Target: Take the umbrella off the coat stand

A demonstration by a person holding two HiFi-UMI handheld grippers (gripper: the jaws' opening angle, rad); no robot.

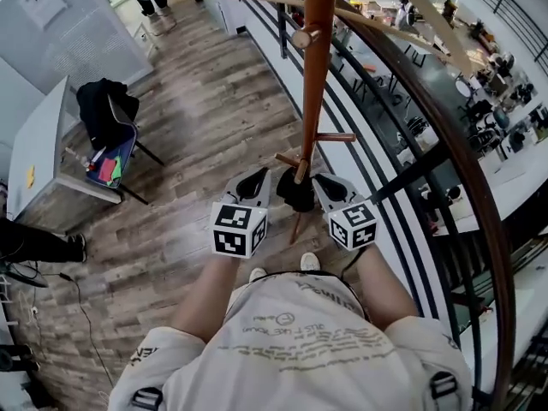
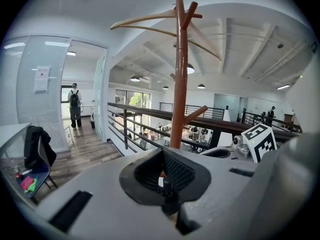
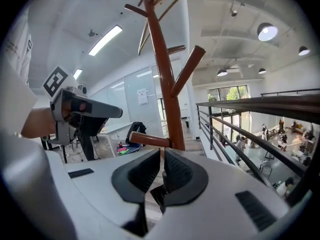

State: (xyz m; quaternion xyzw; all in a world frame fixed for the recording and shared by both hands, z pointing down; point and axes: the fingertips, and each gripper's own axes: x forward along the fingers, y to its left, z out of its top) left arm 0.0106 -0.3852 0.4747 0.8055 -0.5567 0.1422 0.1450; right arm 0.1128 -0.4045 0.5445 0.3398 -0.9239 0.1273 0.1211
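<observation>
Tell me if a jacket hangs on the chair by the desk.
Yes, a black jacket is draped over the back of the chair beside the desk.

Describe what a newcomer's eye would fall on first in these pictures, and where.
A reddish-brown coat stand rises up the middle of the head view, with the left gripper and the right gripper held close on either side of its lower pole. To the right, a dark curved railing overlooks a lower floor. At left, a chair draped with a black jacket stands beside a grey table.
</observation>
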